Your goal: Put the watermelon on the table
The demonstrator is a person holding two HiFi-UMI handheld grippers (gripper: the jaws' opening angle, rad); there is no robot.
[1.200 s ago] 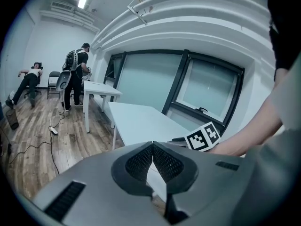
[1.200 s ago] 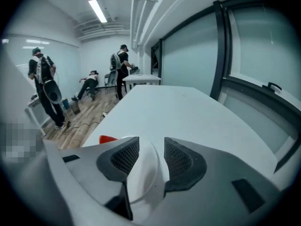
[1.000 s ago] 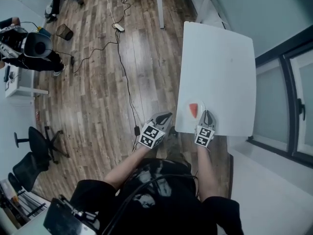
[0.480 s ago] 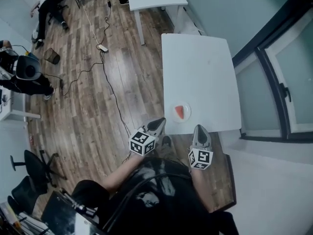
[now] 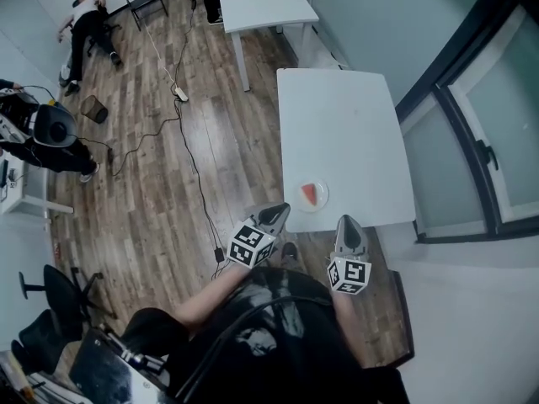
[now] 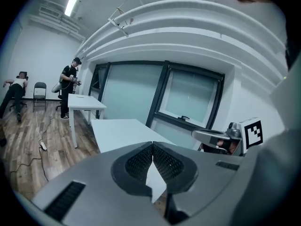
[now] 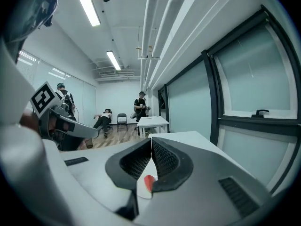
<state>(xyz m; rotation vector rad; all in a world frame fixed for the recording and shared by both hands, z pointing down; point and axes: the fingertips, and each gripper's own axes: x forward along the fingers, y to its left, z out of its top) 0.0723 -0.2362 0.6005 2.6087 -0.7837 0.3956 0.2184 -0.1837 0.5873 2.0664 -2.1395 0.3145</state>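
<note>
A red watermelon slice [image 5: 312, 194] lies on a small white plate [image 5: 321, 202] near the front edge of the white table [image 5: 345, 133]. In the right gripper view a bit of the slice [image 7: 149, 182] shows below the jaws. My left gripper [image 5: 276, 217] hangs off the table's front left corner, shut and empty; its jaws meet at the tip [image 6: 153, 147]. My right gripper [image 5: 349, 227] is held just before the table's front edge, to the right of the plate, shut with nothing in it [image 7: 151, 141].
A second white table [image 5: 257, 2] stands further back. Cables [image 5: 189, 150] run over the wooden floor on the left. Dark-framed windows [image 5: 480, 141] line the right wall. People stand and sit at the far end of the room, and office chairs [image 5: 50, 326] are at the lower left.
Both grippers have drawn back from the plate toward my body and risen. The right gripper, which was at the plate's edge, now sits clear of the table. The slice stays on the plate.
</note>
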